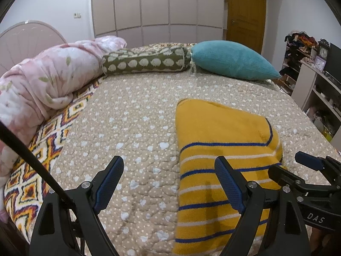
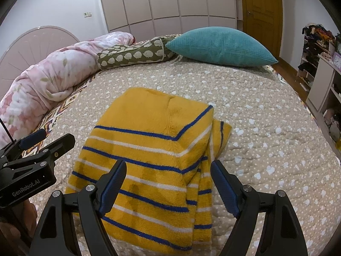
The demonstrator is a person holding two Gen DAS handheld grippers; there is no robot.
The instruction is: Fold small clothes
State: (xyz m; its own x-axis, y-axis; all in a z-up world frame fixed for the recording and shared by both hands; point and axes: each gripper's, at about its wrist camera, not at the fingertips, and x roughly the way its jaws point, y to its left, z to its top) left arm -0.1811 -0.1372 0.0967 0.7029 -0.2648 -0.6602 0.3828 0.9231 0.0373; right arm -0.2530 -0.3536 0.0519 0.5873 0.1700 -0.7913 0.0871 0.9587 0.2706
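A yellow knit sweater [image 2: 153, 149] with blue and white stripes lies folded into a narrow pile on the beige quilt; it also shows in the left wrist view [image 1: 221, 140]. My left gripper [image 1: 169, 164] is open and empty, held above the quilt at the sweater's left edge. My right gripper [image 2: 168, 168] is open and empty, held above the sweater's near part. The right gripper's body [image 1: 307, 170] appears at the right of the left wrist view, and the left gripper's body [image 2: 32, 162] at the left of the right wrist view.
The beige quilt [image 1: 132, 132] covers the bed. A rolled pink floral duvet [image 1: 42, 81], a green bolster [image 1: 145, 61] and a teal pillow [image 1: 232, 60] line the far side. Shelves [image 1: 319, 89] stand at the right; a wardrobe and wooden door are behind.
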